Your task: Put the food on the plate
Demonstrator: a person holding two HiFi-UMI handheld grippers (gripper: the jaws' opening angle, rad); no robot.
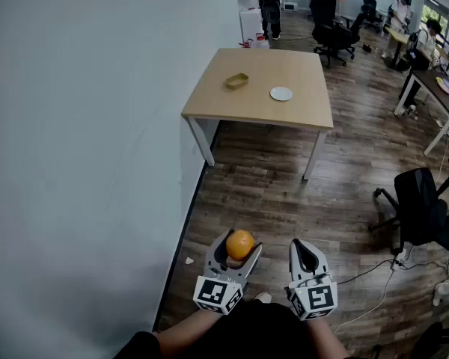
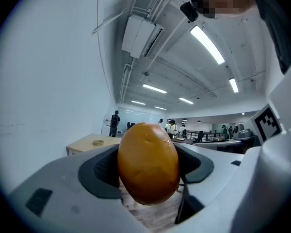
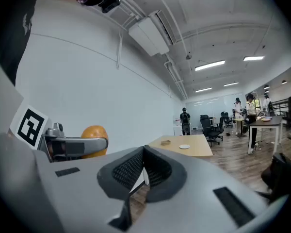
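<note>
Orange point(image 1: 240, 244) gripped between left gripper point(image 1: 242, 248) wide jaws; right gripper point(image 1: 302, 247) closed, empty, just right; plate point(image 1: 281, 93) far off on table point(image 1: 247, 58).

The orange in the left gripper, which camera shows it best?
The left gripper view: the orange fills the middle of the frame, close up, gripped between the pads of the left gripper. The head view shows it small, from above. The right gripper view shows it off to one side, partly hidden behind the left gripper's jaw.
</note>
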